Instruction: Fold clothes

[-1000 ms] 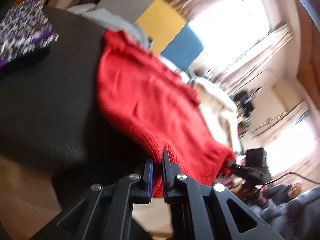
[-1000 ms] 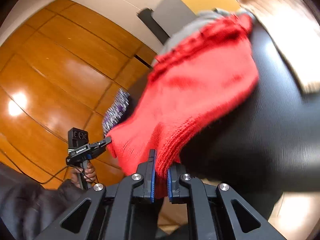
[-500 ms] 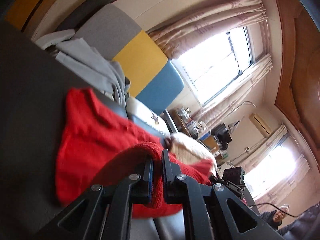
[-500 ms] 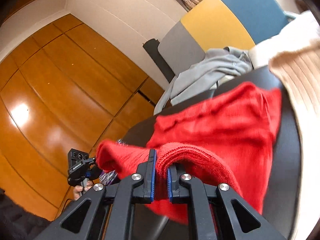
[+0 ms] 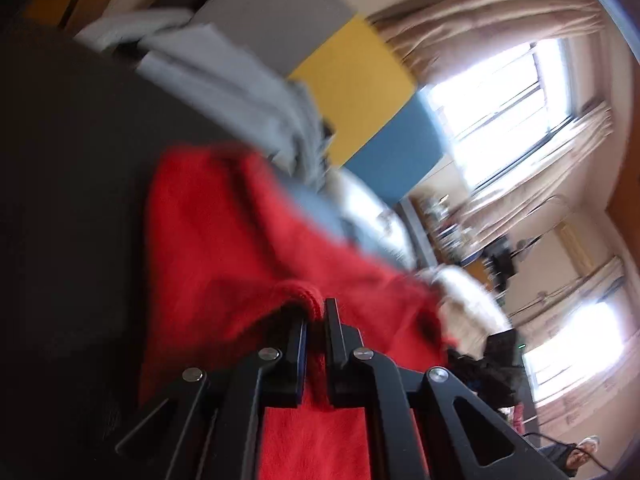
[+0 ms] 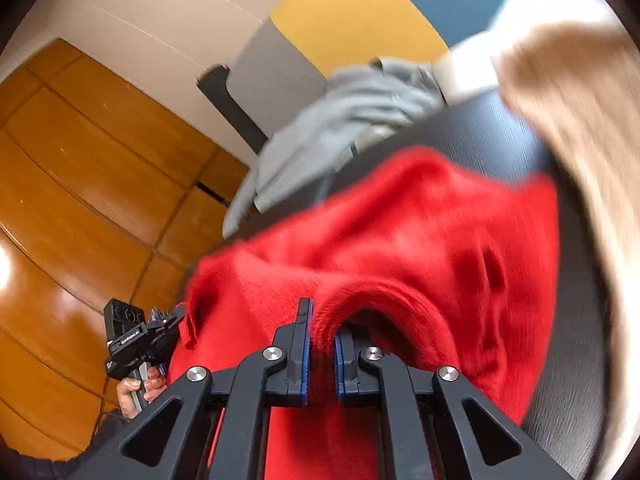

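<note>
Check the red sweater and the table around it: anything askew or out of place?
Nothing damaged or spilled. The red sweater is bunched mid-fold, an edge pinched in each tool, left and right. A grey garment hangs off the table's far edge.

Red knit sweater [image 6: 420,240], plain, no pattern seen. Table [image 5: 60,180] black with a faint grain. Grey garment [image 6: 340,120] plain. Cream ribbed knit [image 6: 580,120], blurred, possibly beige. Both claws black; right claw [image 6: 318,340] has blue pads [image 6: 305,360]; left claw [image 5: 316,332] likewise. Chair back [image 5: 352,76] in grey, yellow and blue blocks. Wall panels [image 6: 80,180] glossy orange-brown wood. Curtains [image 5: 480,32] pale pink-beige.
</note>
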The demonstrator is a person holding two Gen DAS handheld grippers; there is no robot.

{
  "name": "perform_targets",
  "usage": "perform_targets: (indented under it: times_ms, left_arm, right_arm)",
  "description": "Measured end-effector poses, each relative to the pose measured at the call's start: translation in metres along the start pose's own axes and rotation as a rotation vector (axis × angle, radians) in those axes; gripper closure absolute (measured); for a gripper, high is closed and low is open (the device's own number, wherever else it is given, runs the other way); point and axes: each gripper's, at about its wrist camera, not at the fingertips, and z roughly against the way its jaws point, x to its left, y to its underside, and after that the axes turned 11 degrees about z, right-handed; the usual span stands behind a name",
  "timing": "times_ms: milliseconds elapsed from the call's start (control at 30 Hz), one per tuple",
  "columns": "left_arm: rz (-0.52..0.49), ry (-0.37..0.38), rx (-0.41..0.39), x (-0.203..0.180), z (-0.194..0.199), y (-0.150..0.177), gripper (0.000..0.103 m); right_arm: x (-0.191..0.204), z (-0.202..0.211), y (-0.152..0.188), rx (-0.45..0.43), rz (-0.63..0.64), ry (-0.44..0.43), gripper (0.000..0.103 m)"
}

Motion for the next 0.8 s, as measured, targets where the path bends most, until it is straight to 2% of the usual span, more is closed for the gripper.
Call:
perform_targets:
  times_ms: [167,333,433,533,667,733,767,800]
  left_arm:
    - [0.055,-0.037,0.058,0.030,0.013,0.049,0.098]
    - [0.092,-0.037,0.072,0.030,0.052,0.086,0.098]
    - [0.128,0.041,0.029,0.020,0.079,0.087,0.098]
    - [0.144,0.144,-0.019,0.004,0.099,0.080,0.098]
    - [0.163,0.218,-0.057,-0.008,0.097,0.057,0.098]
    - [0.230,0.191,-0.069,0.001,0.084,0.039,0.097]
    - [0.281,0.177,-0.056,0.011,0.071,0.031,0.096]
    - [0.331,0.150,-0.041,0.023,0.059,0.026,0.089]
  right_arm:
    - [0.013,0.027,0.045,-0.012,0.015,-0.038,0.097]
    - [0.035,0.053,0.070,0.040,0.013,-0.048,0.095]
    - [0.051,0.068,0.070,0.036,0.030,-0.056,0.093]
    - [0.070,0.084,0.056,-0.025,0.055,-0.106,0.093]
    - [0.079,0.086,0.031,-0.093,0.071,-0.115,0.093]
    - [0.063,0.070,0.020,-0.094,0.001,-0.151,0.089]
    - [0.054,0.061,0.020,-0.075,-0.033,-0.130,0.082]
    - [0.045,0.052,0.019,-0.056,-0.068,-0.108,0.061]
